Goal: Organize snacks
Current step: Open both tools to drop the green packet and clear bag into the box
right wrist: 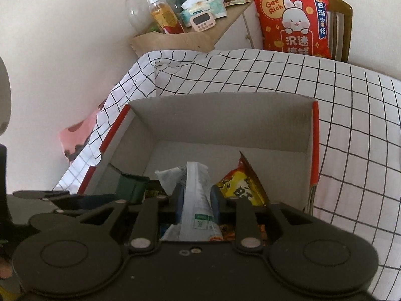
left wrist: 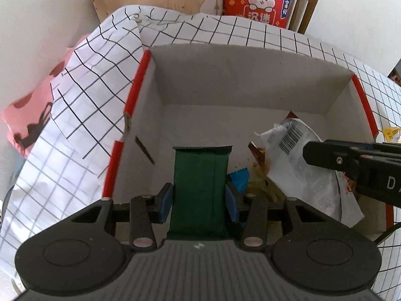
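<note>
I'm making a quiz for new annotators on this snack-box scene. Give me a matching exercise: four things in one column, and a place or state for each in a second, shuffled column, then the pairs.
Things:
1. green pack
2. white pack
3. yellow-red pack
4. rabbit cushion

Places or states:
A. on the chair beyond the table
B. gripped by the left tool
C. loose in the box, by its right wall
D. gripped by the right tool

Pairs: 1-B, 2-D, 3-C, 4-A
</note>
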`<action>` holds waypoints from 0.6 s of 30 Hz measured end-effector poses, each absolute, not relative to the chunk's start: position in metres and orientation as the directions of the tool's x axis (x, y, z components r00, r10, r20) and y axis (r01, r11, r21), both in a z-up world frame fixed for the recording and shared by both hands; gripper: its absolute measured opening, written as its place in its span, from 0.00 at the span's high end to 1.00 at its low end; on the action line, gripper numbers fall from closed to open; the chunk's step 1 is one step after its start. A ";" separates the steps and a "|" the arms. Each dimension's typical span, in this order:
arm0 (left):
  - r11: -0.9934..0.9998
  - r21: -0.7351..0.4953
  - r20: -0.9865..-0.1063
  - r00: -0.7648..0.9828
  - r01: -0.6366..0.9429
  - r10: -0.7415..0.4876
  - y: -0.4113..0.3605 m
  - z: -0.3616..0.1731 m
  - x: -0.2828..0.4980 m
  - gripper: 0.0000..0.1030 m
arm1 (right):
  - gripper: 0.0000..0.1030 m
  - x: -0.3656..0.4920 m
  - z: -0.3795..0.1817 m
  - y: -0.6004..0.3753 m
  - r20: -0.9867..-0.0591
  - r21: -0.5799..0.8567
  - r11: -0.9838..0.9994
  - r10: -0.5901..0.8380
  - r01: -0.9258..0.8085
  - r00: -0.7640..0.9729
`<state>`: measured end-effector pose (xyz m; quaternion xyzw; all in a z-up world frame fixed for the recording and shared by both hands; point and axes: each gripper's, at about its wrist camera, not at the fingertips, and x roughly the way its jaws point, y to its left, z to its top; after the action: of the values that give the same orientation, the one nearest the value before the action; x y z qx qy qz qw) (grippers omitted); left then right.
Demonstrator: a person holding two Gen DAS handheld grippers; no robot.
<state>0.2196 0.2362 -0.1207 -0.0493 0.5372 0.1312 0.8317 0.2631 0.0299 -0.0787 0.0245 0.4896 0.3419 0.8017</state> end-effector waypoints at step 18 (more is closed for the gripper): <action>0.949 -0.005 -0.875 0.461 -0.316 0.149 0.234 -0.099 0.199 0.44 | 0.59 0.244 -0.049 0.006 -0.734 0.389 0.746 0.605 -0.541 0.308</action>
<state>0.1992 0.2339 -0.0992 -0.0833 0.5008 0.1365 0.8507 0.2437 0.0062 -0.0485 0.0344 0.4694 0.3547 0.8079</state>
